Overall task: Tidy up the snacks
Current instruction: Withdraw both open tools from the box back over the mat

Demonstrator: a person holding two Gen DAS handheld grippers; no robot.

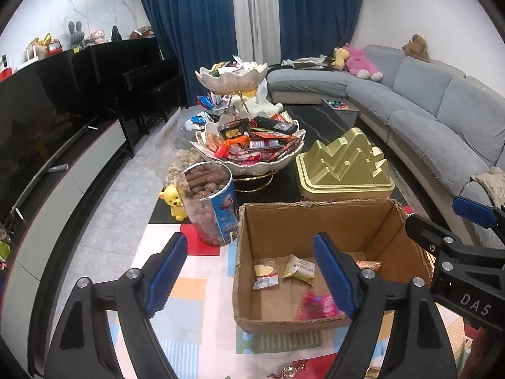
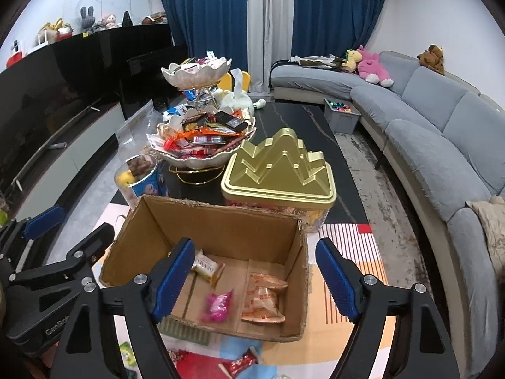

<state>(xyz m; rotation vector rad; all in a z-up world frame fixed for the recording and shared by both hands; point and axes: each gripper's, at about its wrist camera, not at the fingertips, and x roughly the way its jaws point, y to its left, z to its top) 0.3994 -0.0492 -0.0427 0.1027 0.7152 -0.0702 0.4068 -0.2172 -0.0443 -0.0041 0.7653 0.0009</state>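
Observation:
An open cardboard box [image 1: 315, 221] stands on a colourful mat. On its floor lie a yellow packet [image 1: 300, 268], a small white and red packet [image 1: 266, 276], a pink packet [image 1: 315, 304] and an orange packet [image 1: 369, 264]. My left gripper [image 1: 249, 243] hangs open over the box's near left corner, nothing between its blue pads. The right wrist view shows the same box [image 2: 221, 218] with the yellow packet [image 2: 208, 267], pink packet [image 2: 217, 306] and orange packets [image 2: 263, 300]. My right gripper [image 2: 255, 246] is open and empty above the box's near right side.
Behind the box stand a gold mountain-lidded tin [image 1: 344, 164], a two-tier shell-shaped stand [image 1: 252, 165] heaped with snacks, a clear tub of brown snacks [image 1: 210, 202] and a yellow bear toy [image 1: 175, 202]. Loose wrapped snacks [image 2: 240, 363] lie on the mat in front. A grey sofa [image 2: 442, 145] runs along the right.

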